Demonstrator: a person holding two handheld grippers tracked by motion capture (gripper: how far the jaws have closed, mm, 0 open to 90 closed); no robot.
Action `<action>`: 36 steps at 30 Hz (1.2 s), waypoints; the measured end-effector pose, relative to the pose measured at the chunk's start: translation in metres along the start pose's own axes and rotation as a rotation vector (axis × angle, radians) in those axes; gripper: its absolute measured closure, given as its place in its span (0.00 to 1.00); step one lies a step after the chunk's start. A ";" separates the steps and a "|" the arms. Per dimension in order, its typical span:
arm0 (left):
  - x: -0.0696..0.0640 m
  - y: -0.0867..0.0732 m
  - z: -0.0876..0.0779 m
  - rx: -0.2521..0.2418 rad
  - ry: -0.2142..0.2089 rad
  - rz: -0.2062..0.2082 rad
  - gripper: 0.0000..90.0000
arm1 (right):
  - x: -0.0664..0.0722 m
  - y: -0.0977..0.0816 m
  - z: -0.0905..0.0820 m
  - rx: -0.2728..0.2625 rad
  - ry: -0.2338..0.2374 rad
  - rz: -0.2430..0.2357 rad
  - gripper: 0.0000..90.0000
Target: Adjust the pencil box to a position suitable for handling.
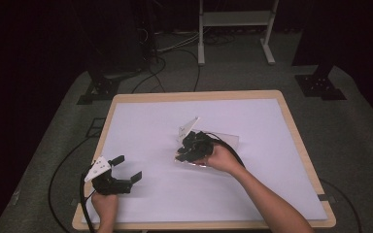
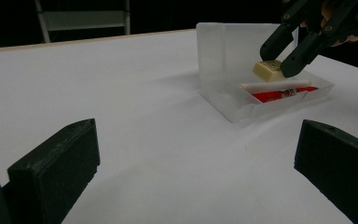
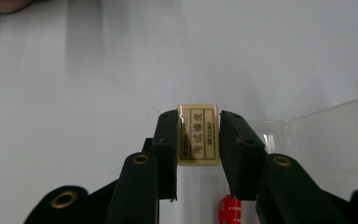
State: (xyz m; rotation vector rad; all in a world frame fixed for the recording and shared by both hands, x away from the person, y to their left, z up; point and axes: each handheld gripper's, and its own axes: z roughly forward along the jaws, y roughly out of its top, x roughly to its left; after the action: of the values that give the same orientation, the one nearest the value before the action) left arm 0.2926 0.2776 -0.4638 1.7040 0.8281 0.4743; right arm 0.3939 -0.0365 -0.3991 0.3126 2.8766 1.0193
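My right gripper (image 3: pixel 198 135) is shut on a cream eraser (image 3: pixel 198 134) with printed characters, gripped by its two long sides. In the left gripper view that eraser (image 2: pixel 268 70) hangs between the right gripper's fingertips (image 2: pixel 279 63), just above a clear plastic case (image 2: pixel 223 100). The case lies open, lid upright, with a red pen (image 2: pixel 279 94) and a white stick inside. In the high view the right gripper (image 1: pixel 190 149) is over the case (image 1: pixel 227 139) at the table's middle. My left gripper (image 1: pixel 126 168) rests open near the front left, nothing between its fingers.
The white table top (image 1: pixel 145 126) has a wooden rim (image 1: pixel 199 95). Cables and stand feet (image 1: pixel 320 87) lie on the grey floor beyond it. A white frame (image 1: pixel 233 19) stands at the back.
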 end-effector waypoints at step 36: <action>0.000 0.000 0.000 -0.002 -0.002 -0.002 0.00 | -0.022 -0.005 0.018 0.028 -0.027 0.039 0.75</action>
State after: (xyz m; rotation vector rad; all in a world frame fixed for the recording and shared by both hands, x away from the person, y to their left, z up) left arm 0.2927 0.2778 -0.4638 1.7014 0.8273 0.4721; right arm 0.4167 -0.0342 -0.4159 0.3829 2.8744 0.9735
